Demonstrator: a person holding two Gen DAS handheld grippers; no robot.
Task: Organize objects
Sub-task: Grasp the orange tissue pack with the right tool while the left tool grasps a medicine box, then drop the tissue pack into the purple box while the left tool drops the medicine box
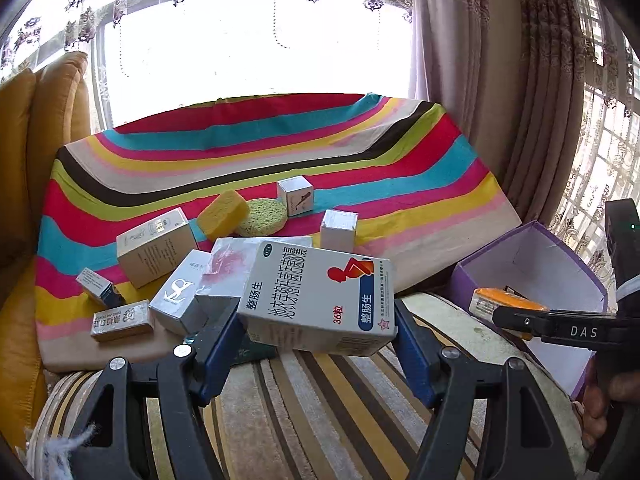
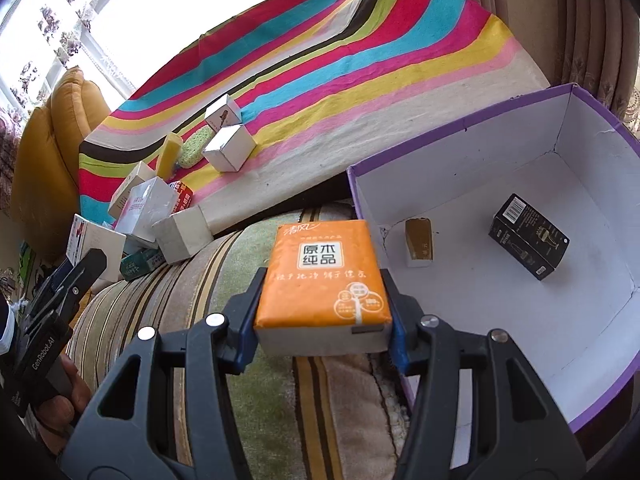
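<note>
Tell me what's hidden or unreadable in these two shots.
- Purple box, left wrist view: the floor is hidden by its near wall and the right tool.
- Purple box, right wrist view: the near corner is cut off by the frame edge.
- Teal pack, right wrist view: mostly covered by white boxes.
- Black carton, right wrist view: print too small to read.

both black plastic grippers [image 1: 316, 344] [image 2: 324, 332] have blue finger pads [image 1: 218, 344], silver screws [image 2: 215, 321], white "das" and "genrobot.ai" lettering.
</note>
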